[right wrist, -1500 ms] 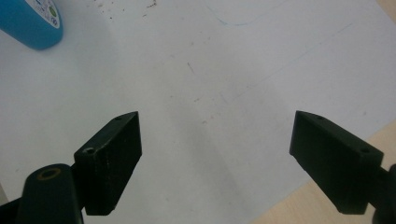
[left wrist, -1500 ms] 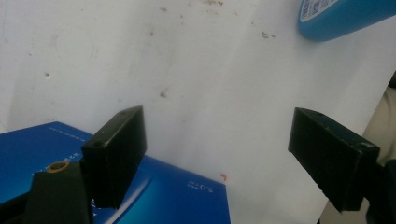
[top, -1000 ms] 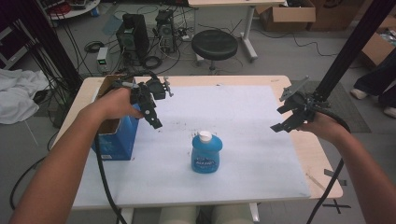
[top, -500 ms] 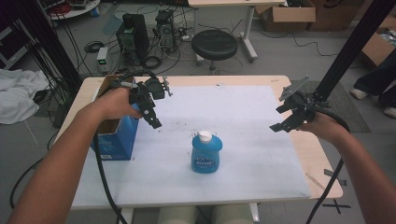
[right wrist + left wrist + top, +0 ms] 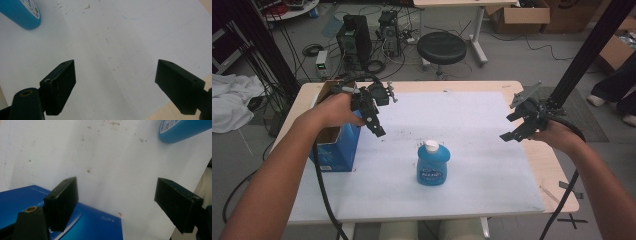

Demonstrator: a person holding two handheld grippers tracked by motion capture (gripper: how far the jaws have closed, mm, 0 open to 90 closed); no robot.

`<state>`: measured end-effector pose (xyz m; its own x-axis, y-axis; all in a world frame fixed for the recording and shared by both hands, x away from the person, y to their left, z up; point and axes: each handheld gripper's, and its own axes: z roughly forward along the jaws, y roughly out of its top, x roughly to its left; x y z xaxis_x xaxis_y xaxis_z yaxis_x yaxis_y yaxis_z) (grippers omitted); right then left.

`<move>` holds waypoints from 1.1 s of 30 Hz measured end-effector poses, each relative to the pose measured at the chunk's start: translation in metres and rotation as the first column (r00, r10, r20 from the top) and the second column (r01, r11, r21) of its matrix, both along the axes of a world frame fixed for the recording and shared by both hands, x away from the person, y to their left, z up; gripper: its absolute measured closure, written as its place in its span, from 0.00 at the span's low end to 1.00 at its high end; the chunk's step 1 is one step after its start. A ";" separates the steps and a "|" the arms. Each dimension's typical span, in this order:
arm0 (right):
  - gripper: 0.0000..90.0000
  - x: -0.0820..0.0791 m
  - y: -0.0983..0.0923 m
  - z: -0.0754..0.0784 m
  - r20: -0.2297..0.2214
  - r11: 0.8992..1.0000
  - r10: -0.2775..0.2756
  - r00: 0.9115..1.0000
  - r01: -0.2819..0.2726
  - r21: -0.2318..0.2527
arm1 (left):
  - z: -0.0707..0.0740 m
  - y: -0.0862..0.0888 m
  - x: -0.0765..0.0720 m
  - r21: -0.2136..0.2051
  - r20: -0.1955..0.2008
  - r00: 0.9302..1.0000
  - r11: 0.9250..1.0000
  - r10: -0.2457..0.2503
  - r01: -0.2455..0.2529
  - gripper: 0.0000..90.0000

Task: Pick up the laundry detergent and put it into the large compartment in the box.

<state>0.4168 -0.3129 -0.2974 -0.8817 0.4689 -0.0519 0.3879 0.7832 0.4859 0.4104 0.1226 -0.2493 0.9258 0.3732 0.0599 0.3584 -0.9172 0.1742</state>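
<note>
A squat blue plastic bottle with a white cap (image 5: 433, 162) stood upright near the middle of the white sheet covering the wooden table (image 5: 557, 175), untouched, as two hand-held grippers hovered on either side of it. The left gripper (image 5: 379, 131) hung beside an open blue cardboard box (image 5: 336, 150) at the table's left edge, its black jaws spread wide with nothing between them; the right gripper (image 5: 508, 135) hung well apart at the sheet's right side, jaws likewise wide and empty. The work appeared to stand at the approach, before any grasp. The next move would likely call for one gripper to drop to the bottle's body and straddle it squarely before squeezing. The bottle carried a printed label on its front and looked smooth-sided, possibly slippery.
</note>
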 end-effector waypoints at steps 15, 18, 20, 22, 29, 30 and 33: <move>0.18 -0.001 0.000 -0.002 -0.002 1.000 0.001 1.000 -0.001 0.001 | 0.011 -0.007 -0.009 -0.019 0.003 1.000 0.999 -0.028 0.028 0.22; 0.19 -0.001 0.000 -0.002 -0.005 1.000 0.003 1.000 -0.003 0.002 | 0.018 -0.011 -0.014 -0.025 0.015 0.999 0.999 -0.048 0.048 0.22; 0.19 -0.001 0.000 -0.002 -0.006 1.000 0.003 1.000 -0.003 0.001 | 0.023 -0.014 -0.019 -0.028 0.023 0.998 0.998 -0.059 0.059 0.22; 0.19 -0.001 0.001 -0.001 -0.006 1.000 0.002 1.000 -0.002 -0.001 | 0.027 -0.017 -0.023 -0.033 0.026 0.997 0.997 -0.068 0.069 0.22; 0.19 -0.002 0.002 -0.002 -0.009 1.000 0.010 1.000 -0.010 0.001 | 0.039 -0.026 -0.035 -0.045 0.026 0.995 0.994 -0.095 0.096 0.22; 0.19 -0.003 0.003 -0.001 -0.009 1.000 0.010 1.000 -0.010 0.000 | 0.040 -0.028 -0.037 -0.048 0.026 0.995 0.994 -0.099 0.100 0.22; 0.19 -0.003 0.003 -0.001 -0.005 1.000 0.010 1.000 -0.010 0.001 | 0.046 -0.035 -0.044 -0.053 0.030 0.992 0.991 -0.120 0.121 0.22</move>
